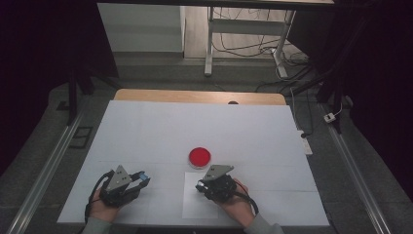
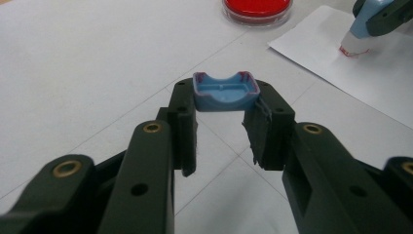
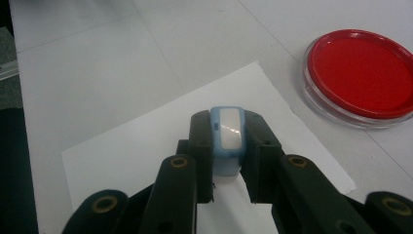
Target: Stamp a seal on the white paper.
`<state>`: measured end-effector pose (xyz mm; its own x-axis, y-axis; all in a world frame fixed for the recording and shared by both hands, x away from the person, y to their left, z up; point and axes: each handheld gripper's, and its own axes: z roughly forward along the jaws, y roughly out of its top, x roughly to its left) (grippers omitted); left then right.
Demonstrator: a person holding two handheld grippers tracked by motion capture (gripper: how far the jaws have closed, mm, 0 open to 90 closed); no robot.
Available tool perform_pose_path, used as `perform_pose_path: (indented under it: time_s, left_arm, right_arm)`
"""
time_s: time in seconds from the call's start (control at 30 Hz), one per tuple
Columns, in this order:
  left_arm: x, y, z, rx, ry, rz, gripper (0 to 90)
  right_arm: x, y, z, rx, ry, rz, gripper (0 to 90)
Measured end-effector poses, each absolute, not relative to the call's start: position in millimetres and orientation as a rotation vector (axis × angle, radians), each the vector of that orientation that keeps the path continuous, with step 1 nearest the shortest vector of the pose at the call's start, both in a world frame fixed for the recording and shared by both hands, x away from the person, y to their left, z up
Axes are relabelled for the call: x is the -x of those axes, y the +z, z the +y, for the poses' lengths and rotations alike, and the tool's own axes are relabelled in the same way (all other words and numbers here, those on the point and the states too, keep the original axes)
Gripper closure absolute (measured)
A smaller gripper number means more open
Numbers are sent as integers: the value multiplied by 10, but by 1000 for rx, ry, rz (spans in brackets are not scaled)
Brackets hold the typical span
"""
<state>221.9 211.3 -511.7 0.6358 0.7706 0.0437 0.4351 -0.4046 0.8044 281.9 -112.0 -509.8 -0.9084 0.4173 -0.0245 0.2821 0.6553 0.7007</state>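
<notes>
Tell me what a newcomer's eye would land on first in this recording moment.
The round red ink pad stands out mid-table, just beyond the white paper sheet. The right hand-held gripper clamps a light-blue stamp over that sheet. The left hand-held gripper pinches the stamp's blue cap, whose rim is smeared red.
</notes>
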Motion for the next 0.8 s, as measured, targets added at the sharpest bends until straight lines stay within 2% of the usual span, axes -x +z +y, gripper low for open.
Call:
perform_pose_path:
  time_s: [0.8]
  left_arm:
    - [-2213, -5108, 2120, -2046, 533, 943, 659]
  right_arm:
    - [-2808, -5123, -1141, -578, 1116, 2674, 763]
